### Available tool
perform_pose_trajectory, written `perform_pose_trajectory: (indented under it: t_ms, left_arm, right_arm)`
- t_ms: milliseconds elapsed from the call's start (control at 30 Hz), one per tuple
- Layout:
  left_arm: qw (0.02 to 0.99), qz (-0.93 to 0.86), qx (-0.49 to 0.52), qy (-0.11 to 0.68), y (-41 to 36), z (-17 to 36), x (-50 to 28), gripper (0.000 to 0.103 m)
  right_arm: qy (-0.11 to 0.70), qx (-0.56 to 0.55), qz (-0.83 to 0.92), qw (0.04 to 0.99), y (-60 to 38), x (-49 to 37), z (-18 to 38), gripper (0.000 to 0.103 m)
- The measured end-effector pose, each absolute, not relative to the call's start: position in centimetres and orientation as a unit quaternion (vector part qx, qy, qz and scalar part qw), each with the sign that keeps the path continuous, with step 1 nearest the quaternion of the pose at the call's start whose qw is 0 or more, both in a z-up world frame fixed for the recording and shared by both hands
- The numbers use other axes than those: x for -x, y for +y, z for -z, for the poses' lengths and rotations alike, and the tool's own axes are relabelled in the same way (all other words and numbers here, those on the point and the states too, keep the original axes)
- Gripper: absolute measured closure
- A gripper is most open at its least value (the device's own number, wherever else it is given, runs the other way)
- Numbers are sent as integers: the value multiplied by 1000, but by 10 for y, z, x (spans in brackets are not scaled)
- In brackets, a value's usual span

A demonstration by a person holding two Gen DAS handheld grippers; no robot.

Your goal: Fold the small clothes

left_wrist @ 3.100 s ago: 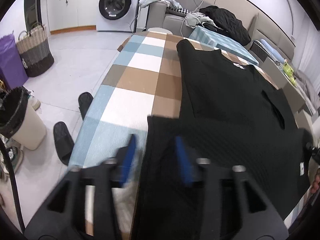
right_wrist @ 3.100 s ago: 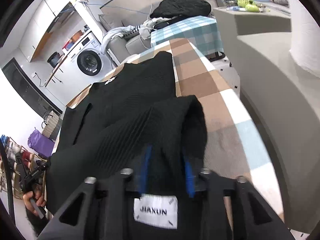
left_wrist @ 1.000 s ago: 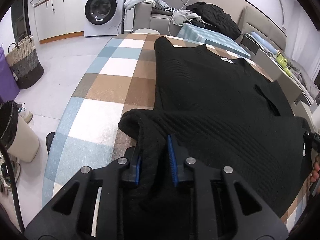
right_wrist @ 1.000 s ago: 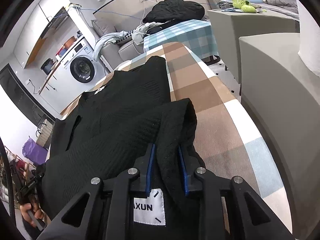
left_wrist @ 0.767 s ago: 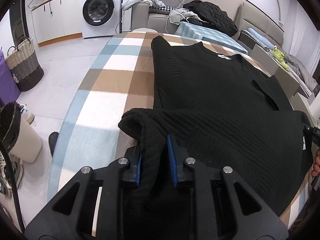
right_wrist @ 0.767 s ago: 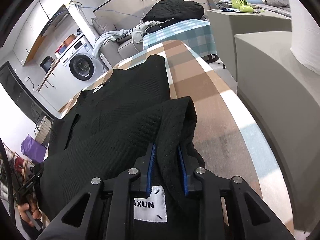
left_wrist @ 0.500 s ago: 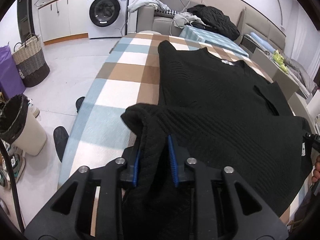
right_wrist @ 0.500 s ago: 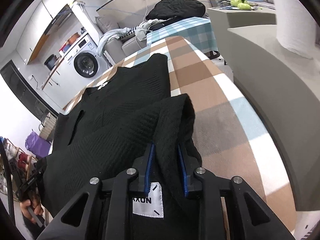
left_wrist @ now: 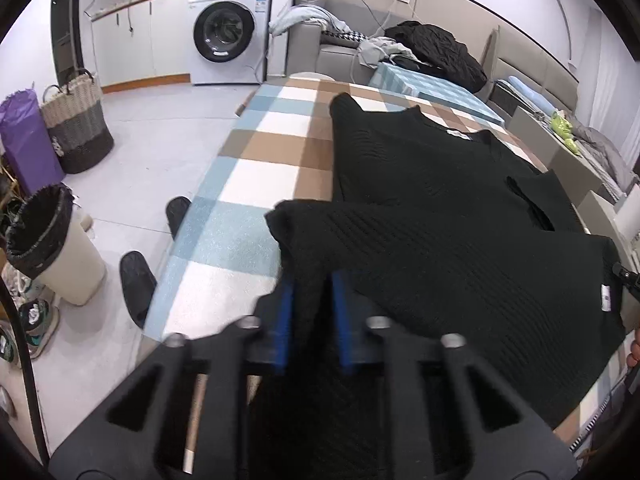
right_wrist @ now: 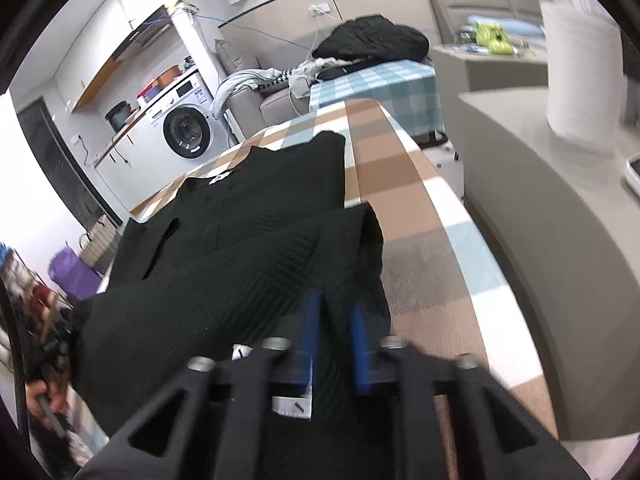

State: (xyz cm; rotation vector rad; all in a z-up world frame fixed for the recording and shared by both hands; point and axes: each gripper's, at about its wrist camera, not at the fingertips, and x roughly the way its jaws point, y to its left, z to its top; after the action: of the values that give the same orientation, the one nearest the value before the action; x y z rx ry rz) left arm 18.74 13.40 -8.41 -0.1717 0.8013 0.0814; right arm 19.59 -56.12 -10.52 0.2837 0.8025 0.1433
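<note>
Item: black knit top (left_wrist: 440, 208) on my checked counter (left_wrist: 272, 176); washing machine (left_wrist: 226, 32) far left.
My left hand-held gripper (left_wrist: 310, 300) closing on the near hem, right hand-held gripper (right_wrist: 334, 320) clamping it; hem now lifted farther.

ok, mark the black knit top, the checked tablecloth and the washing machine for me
black knit top (left_wrist: 460, 248): left wrist view, folded-over lower half
checked tablecloth (left_wrist: 256, 172): left wrist view, bare white square left of the top
washing machine (left_wrist: 224, 32): left wrist view, round door

Bare checked tablecloth (left_wrist: 260, 168) flanks black sweater (left_wrist: 460, 216); grey counter (right_wrist: 540, 208) crowds one side, open floor (left_wrist: 160, 148) other.
</note>
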Motion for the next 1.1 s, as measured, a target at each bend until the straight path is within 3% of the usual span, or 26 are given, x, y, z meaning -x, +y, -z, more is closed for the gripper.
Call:
perform_pose_trajectory:
  t_ms: [300, 467, 567, 633, 700, 767, 1100]
  left_arm:
    - [943, -35, 97, 316, 139, 37, -204, 98]
    - [935, -55, 87, 339, 140, 50, -242, 97]
    - [918, -62, 87, 381, 144, 69, -251, 85]
    - [912, -66, 91, 395, 151, 77, -245, 56]
    - [914, -80, 97, 387, 158, 80, -231, 38]
    - [912, -88, 106, 386, 165, 83, -218, 36]
    - [903, -67, 136, 402, 164, 92, -183, 35]
  right_arm:
    - [297, -160, -78, 938, -561, -213, 52, 99]
    - [349, -148, -33, 925, -558, -262, 74, 94]
    - [393, -176, -17, 902, -570, -268, 95, 74]
    - [395, -205, -29, 895, -583, -256, 99, 59]
    - [393, -221, -35, 892, -594, -235, 101, 54]
    - [396, -238, -44, 886, -604, -213, 105, 50]
    - [395, -263, -117, 872, -601, -190, 127, 50]
